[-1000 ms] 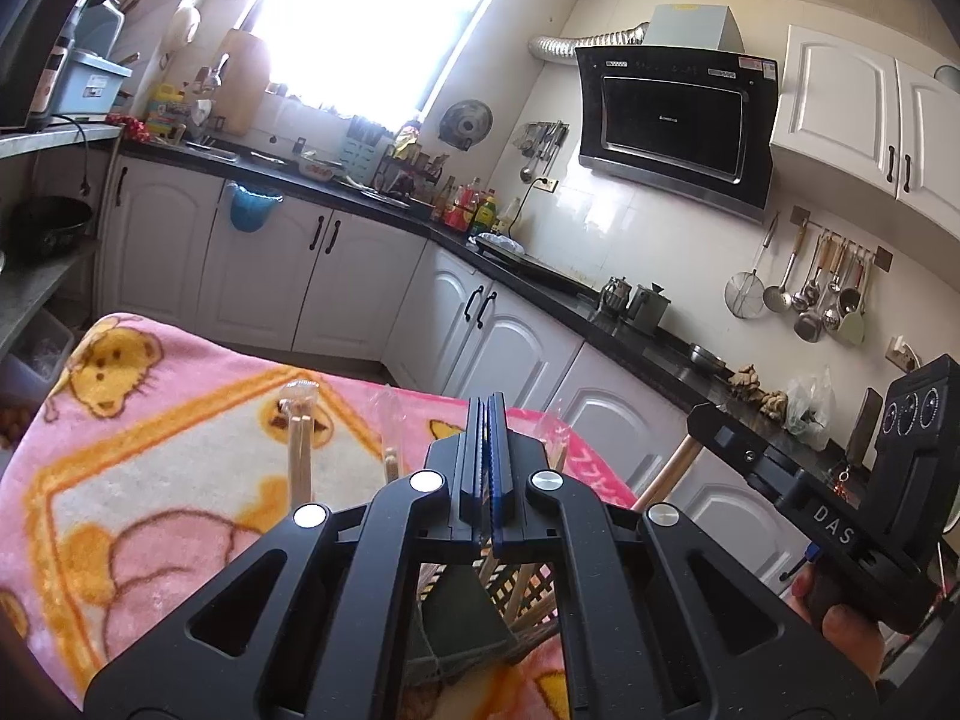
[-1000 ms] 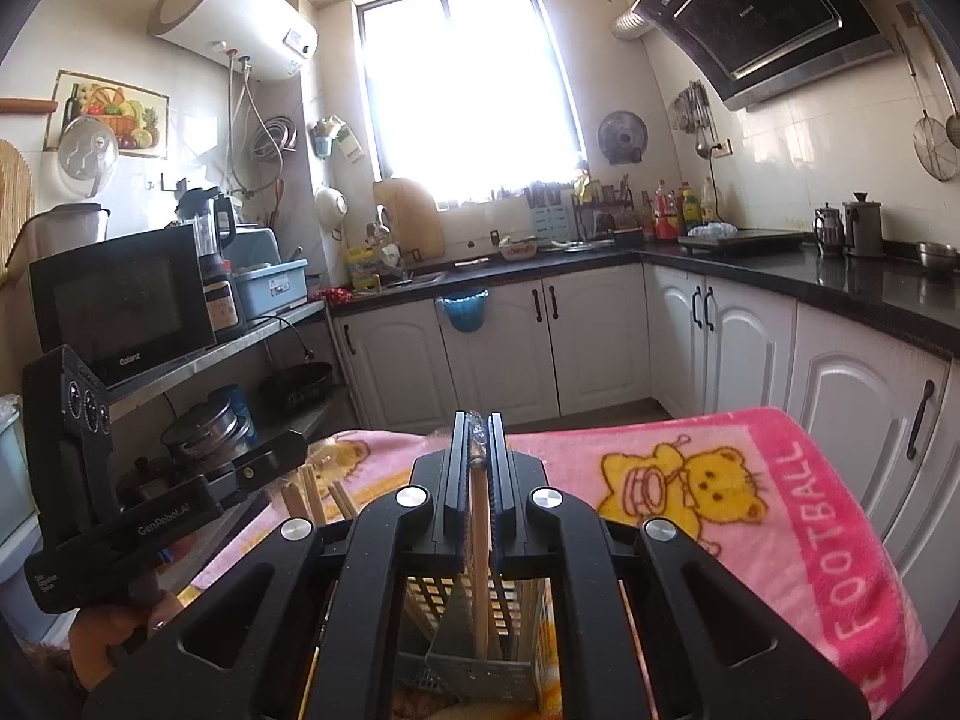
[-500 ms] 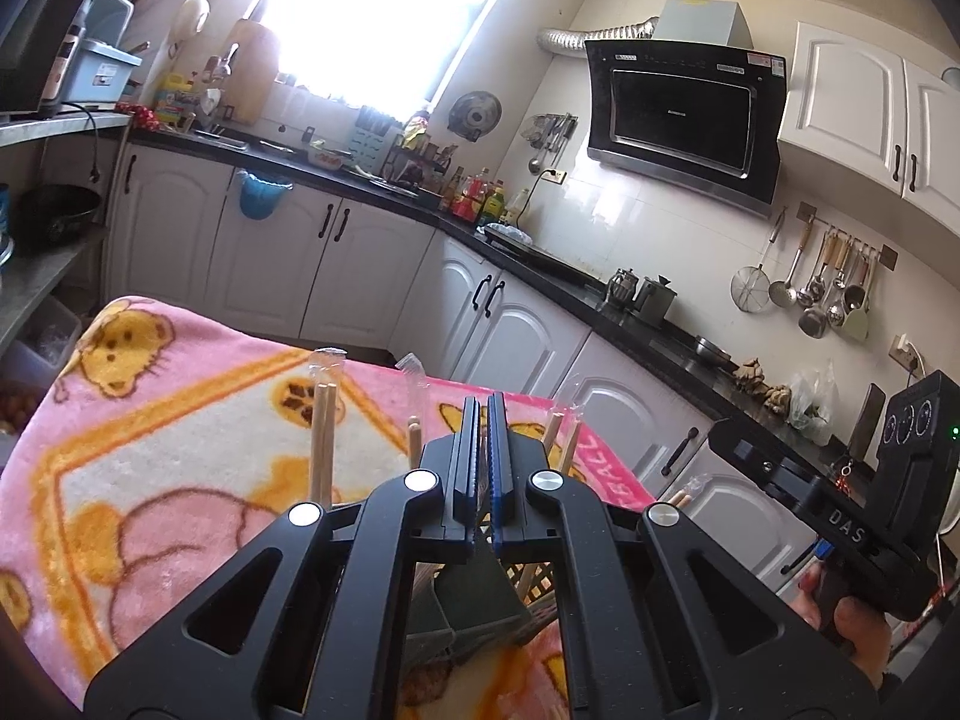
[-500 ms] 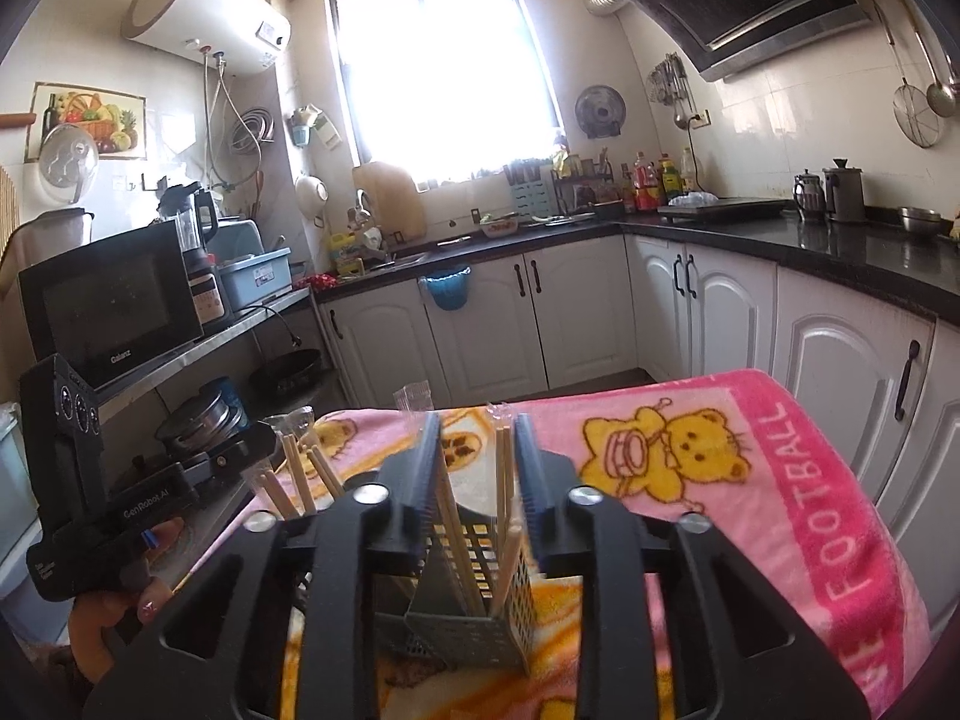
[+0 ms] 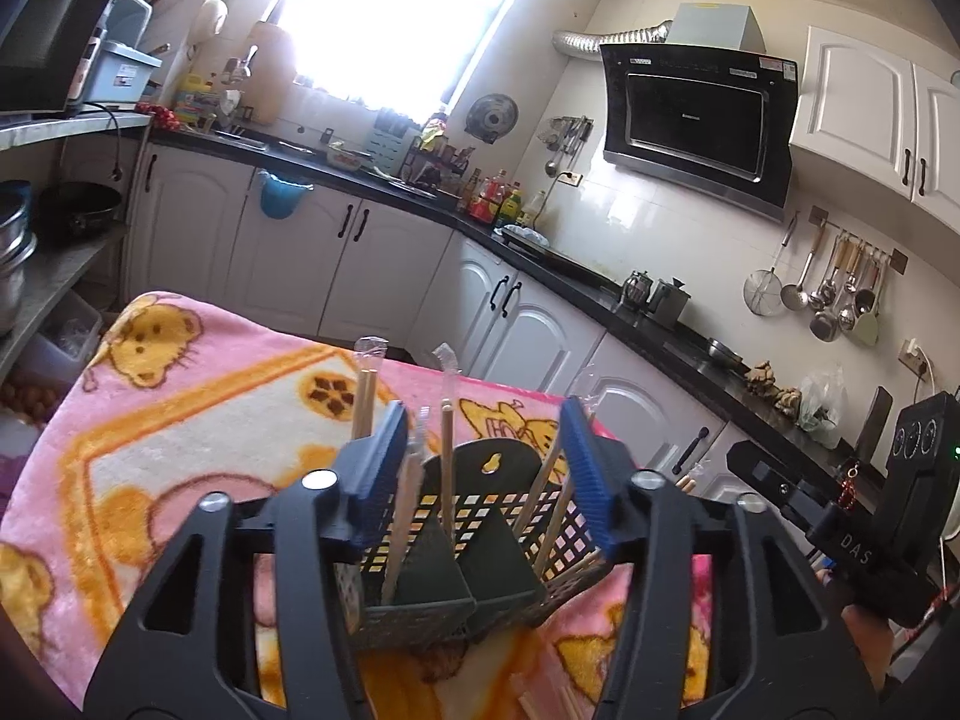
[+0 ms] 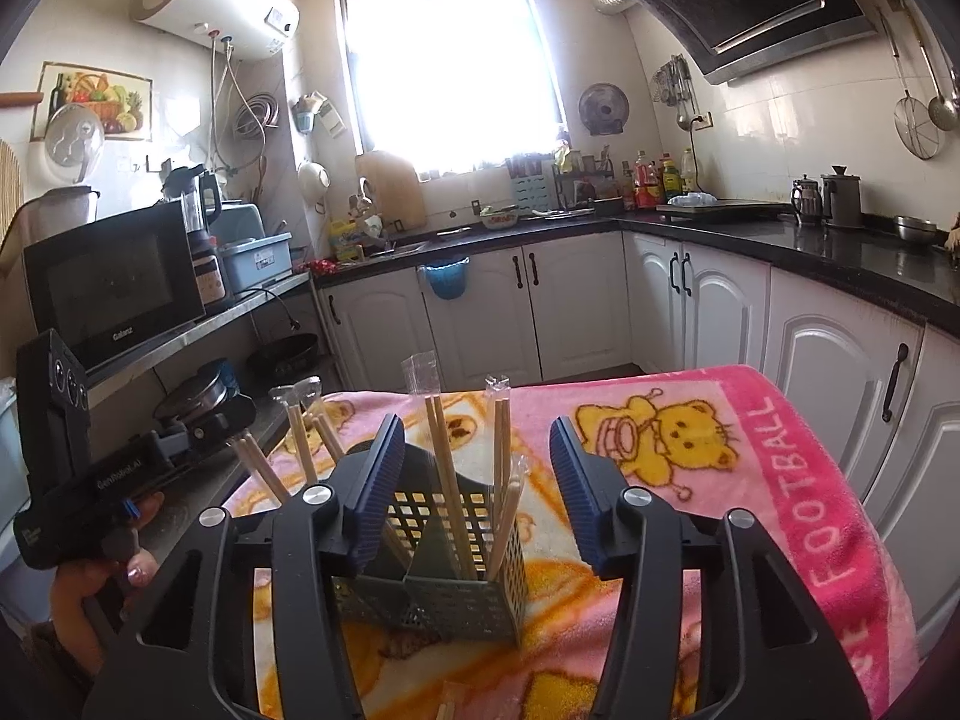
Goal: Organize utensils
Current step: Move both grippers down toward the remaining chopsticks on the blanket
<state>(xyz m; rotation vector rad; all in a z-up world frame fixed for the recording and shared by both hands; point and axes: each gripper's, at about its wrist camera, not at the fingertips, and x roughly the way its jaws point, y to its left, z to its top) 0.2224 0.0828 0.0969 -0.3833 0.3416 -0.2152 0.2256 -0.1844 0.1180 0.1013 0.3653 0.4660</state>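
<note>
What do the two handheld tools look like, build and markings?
Both match: black plastic frames with triangular cutouts and silver bolt heads, and ribbed blue pads on the fingers. From the left tool, the right unit's black body reads "DAS", with round lenses and a green light. From the right tool, the left unit reads "GenRobot.AI" and has a blue trigger.

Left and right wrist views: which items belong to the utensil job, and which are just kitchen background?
Job:
- wrapped chopsticks
- grey mesh utensil holder
- left gripper, right gripper, jaws apart

Background:
- pink blanket
- microwave
- hanging ladles
</note>
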